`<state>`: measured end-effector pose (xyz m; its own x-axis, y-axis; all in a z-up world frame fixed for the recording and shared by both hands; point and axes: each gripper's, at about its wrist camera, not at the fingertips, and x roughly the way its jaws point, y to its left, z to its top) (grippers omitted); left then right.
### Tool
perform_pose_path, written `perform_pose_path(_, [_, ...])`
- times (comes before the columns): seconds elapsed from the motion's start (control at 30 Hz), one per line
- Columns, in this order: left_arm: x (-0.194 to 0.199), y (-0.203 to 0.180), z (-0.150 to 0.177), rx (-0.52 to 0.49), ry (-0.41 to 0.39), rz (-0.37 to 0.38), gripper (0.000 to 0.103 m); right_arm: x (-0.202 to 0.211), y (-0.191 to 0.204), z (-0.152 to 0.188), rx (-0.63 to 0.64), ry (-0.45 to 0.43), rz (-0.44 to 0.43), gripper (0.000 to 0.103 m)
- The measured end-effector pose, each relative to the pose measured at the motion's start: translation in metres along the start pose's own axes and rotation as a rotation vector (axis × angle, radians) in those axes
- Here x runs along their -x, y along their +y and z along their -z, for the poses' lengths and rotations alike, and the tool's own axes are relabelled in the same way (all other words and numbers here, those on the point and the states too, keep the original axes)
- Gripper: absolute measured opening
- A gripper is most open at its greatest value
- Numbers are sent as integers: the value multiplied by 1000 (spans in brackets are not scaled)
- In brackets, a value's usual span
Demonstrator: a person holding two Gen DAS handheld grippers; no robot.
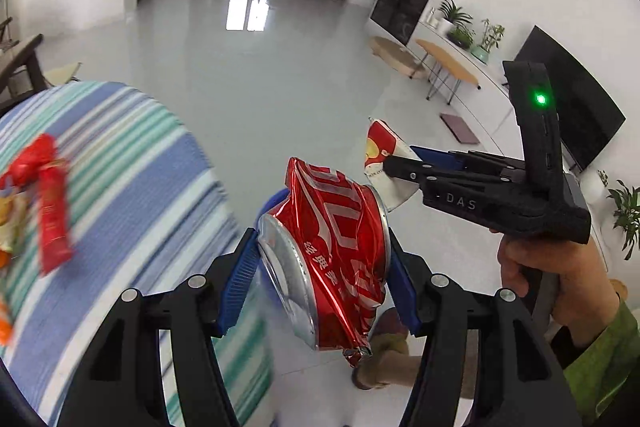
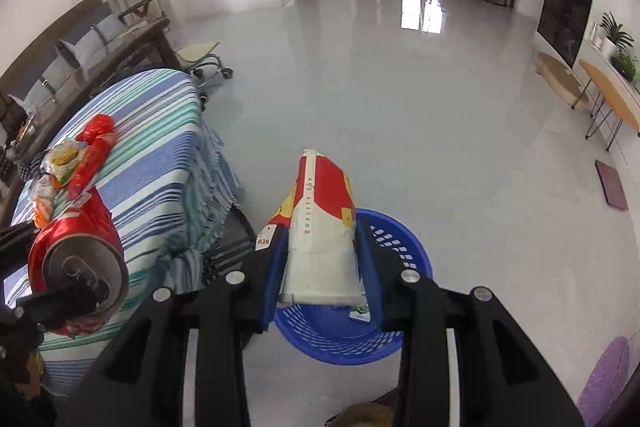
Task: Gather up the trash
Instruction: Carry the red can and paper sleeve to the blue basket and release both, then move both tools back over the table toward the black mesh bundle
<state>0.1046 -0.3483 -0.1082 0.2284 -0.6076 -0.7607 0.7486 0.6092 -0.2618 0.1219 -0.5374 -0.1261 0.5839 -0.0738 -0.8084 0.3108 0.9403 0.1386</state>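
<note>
My left gripper [image 1: 324, 267] is shut on a crushed red drink can [image 1: 332, 259], its blue pads pressing on both sides. In the right wrist view the same can [image 2: 76, 259] hangs at the left over the edge of the table. My right gripper [image 2: 324, 259] is shut on a flattened red, yellow and white paper cup [image 2: 324, 219], held above a blue plastic basket [image 2: 400, 239] on the floor. The left wrist view shows the right gripper [image 1: 404, 163] with the cup [image 1: 380, 155] to the right of the can, and a sliver of the basket [image 1: 276, 199] behind it.
A table under a blue and green striped cloth [image 2: 160, 147] stands at the left, with a red wrapper [image 2: 92, 155] and other snack wrappers on it. An office chair [image 2: 204, 63] sits behind it. Low round tables [image 2: 560, 79] and a TV [image 1: 572, 99] line the right wall.
</note>
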Motion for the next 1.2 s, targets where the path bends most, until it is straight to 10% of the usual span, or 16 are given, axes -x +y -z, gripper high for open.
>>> perform_pose_path(0.47, [-138,-9,-1,4,134,-39,61,-55,-65,5,-167,91,-23,35])
perform_pose_path(0.77, [-164,-9,-3,-37,143,-87,84,-54,-93,6,-273,47,-12,68])
perform_pose_path(0.9, [-127,-14,-8,-40,72,-79,92,-24,-97,3,-293,-49,39,89])
perform_pose_path(1.2, [9,-4,32,-42,-64,-91,98,23,-7,14,-96,-189,62,94])
